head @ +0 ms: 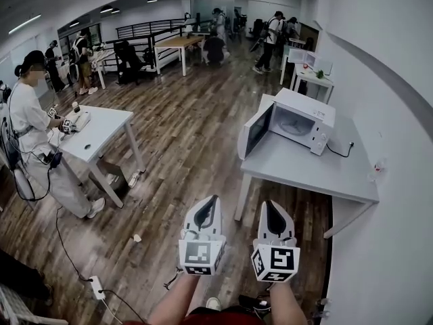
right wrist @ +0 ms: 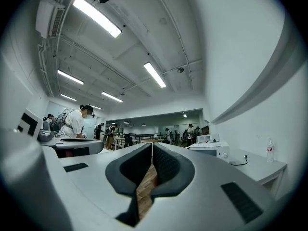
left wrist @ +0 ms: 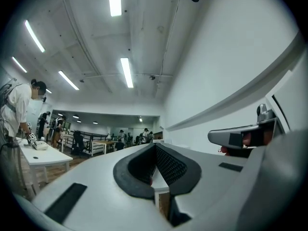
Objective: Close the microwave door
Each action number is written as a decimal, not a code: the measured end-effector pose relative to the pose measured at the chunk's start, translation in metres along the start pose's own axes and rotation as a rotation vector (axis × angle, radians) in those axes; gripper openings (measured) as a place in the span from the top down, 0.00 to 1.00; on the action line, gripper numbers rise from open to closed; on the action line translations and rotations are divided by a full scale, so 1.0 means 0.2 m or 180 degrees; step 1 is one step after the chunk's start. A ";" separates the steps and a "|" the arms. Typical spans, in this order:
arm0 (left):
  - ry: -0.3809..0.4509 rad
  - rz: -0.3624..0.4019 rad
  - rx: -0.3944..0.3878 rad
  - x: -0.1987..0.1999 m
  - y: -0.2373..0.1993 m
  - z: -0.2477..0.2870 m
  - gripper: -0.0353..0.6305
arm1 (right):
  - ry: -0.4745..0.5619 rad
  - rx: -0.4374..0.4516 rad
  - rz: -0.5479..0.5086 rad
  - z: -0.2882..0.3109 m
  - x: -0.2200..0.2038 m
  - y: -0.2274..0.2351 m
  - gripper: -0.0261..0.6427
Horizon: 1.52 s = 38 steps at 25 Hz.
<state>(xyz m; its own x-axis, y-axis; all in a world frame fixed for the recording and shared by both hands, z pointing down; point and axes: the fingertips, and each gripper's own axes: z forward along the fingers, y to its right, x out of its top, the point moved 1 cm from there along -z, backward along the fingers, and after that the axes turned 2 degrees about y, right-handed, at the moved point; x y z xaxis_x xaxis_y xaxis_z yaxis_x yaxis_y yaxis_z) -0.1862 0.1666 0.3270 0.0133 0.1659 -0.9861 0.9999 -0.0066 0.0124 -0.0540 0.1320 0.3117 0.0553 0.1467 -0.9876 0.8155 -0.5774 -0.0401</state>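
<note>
A white microwave (head: pixel 301 122) stands on a white table (head: pixel 304 171) by the right wall, and its door (head: pixel 255 131) hangs open toward the left. My two grippers are held side by side over the wooden floor, short of the table's near edge. Both point forward and are apart from the microwave. The left gripper (head: pixel 215 198) has its jaws together with nothing between them. So has the right gripper (head: pixel 269 203). In the right gripper view the microwave (right wrist: pixel 210 149) shows small at the right, beyond the shut jaw tips (right wrist: pixel 152 146). The left gripper view shows its own shut tips (left wrist: pixel 155 146).
A person (head: pixel 30 124) stands at a white table (head: pixel 108 124) on the left. A power strip (head: pixel 97 288) and cables lie on the floor at lower left. More tables and several people fill the far end. The white wall (head: pixel 399 114) runs along the right.
</note>
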 end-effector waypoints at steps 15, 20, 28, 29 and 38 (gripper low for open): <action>-0.0055 -0.0030 0.0013 -0.14 -0.19 0.31 0.91 | -0.0024 0.0009 0.0021 0.37 -0.13 0.04 0.92; -0.0027 0.0004 0.0015 -0.15 -0.20 0.52 0.91 | -0.0001 0.0003 0.0056 0.55 -0.15 0.16 0.92; -0.0039 0.0017 0.0026 -0.19 -0.16 0.90 0.91 | -0.0018 0.0039 0.0066 0.85 -0.19 0.40 0.92; -0.0035 0.0024 0.0023 -0.19 -0.15 0.95 0.91 | -0.0017 0.0047 0.0070 0.89 -0.19 0.43 0.92; -0.0071 0.0067 0.0077 -0.28 -0.12 1.34 0.91 | -0.0023 0.0104 0.0144 1.20 -0.28 0.69 0.92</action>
<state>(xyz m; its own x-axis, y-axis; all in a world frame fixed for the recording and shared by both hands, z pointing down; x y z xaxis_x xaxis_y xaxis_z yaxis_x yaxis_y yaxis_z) -0.2115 -0.1062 0.3369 0.0340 0.1435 -0.9891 0.9990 -0.0337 0.0295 -0.0818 -0.1483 0.3243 0.0874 0.1141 -0.9896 0.7930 -0.6092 -0.0002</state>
